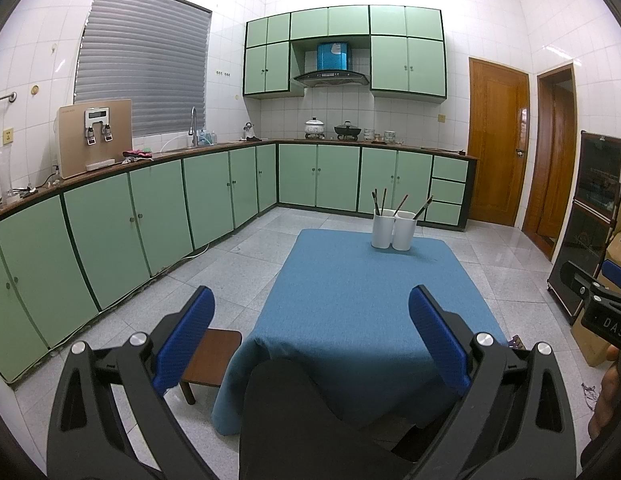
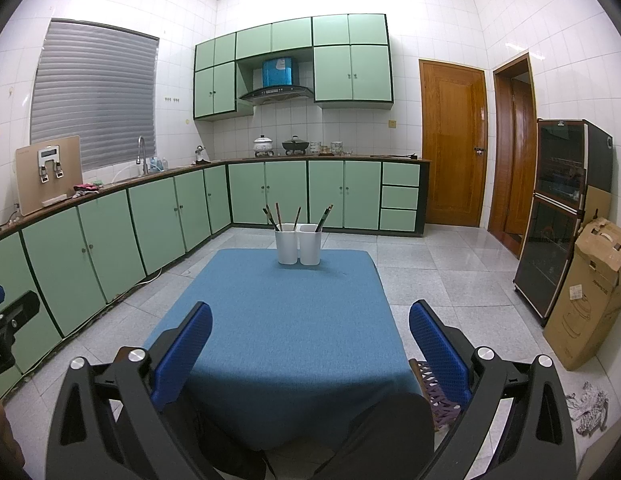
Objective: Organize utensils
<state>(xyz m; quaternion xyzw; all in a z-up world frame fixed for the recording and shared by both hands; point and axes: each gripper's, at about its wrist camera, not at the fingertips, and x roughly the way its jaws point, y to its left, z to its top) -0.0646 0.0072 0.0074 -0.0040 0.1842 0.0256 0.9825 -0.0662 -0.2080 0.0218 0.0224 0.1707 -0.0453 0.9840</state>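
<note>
Left wrist view: the left gripper [image 1: 310,344] hangs over the near edge of a blue-clothed table [image 1: 350,300], jaws spread wide w/ nothing between them. Straight ahead, at the far end of the cloth, two white holders [image 1: 392,229] stand upright & touching. Dark chopsticks [image 1: 384,200] lean out of them: about three in the holder to the gripper's left, one or two in the other; exact count too small to tell. Off to the right, the right gripper [image 1: 598,300] is partly in frame.

Right wrist view: the right gripper [image 2: 310,348] is likewise released & empty, over the table's near edge. The holders sit ahead, slightly left of centre, w/ chopsticks in both. No loose utensil shows on the cloth.

Judgement: w/ every stick already standing in a holder, the scene fits either a sorted finish or a mixed set awaiting regrouping between holders; the pics don't settle which. Any further pick would call for a long reach fwd & a narrow pinch on one thin, leaning stick w/o tipping the holders.
</note>
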